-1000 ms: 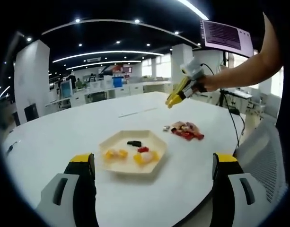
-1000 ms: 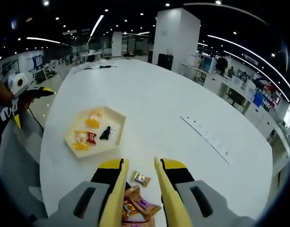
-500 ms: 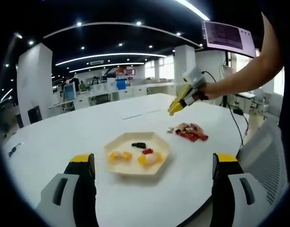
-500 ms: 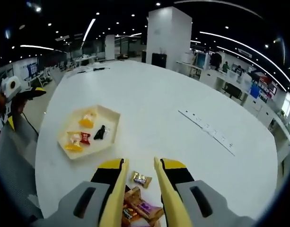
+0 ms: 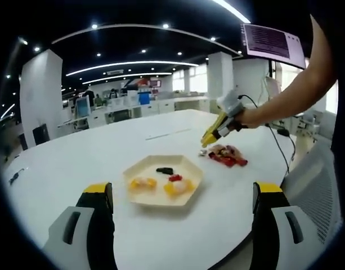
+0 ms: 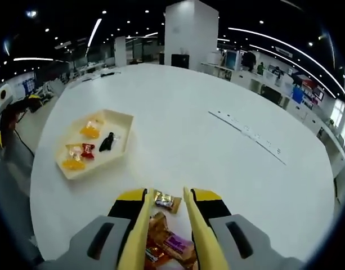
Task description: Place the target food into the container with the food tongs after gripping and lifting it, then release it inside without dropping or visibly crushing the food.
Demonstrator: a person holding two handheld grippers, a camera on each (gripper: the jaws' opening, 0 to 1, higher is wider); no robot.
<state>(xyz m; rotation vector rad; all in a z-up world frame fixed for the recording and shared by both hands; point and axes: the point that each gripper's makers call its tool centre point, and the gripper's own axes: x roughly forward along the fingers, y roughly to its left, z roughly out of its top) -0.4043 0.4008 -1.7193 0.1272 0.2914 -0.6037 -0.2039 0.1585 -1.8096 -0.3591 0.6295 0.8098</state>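
Observation:
A cream hexagonal tray (image 5: 190,171) (image 6: 125,118) holds yellow, orange, red and black wrapped sweets. To its right lies a pile of wrapped snacks (image 5: 225,156) (image 6: 171,243). My right gripper (image 6: 166,196) (image 5: 209,138) carries yellow food tongs whose tips stand apart just above the near edge of the pile. A gold-wrapped sweet (image 6: 165,200) lies on the table between the tips, with nothing gripped. My left gripper (image 5: 182,191) hovers wide open in front of the tray, well above the table.
The big round white table (image 6: 183,135) has a long flat strip (image 6: 248,134) (image 5: 164,134) lying past the tray. A person's arm (image 5: 296,93) reaches in from the right. Office desks and pillars stand in the background.
My right gripper has come down and closer to the snack pile, and the gold-wrapped sweet now sits between the tong tips. The left gripper has hardly moved.

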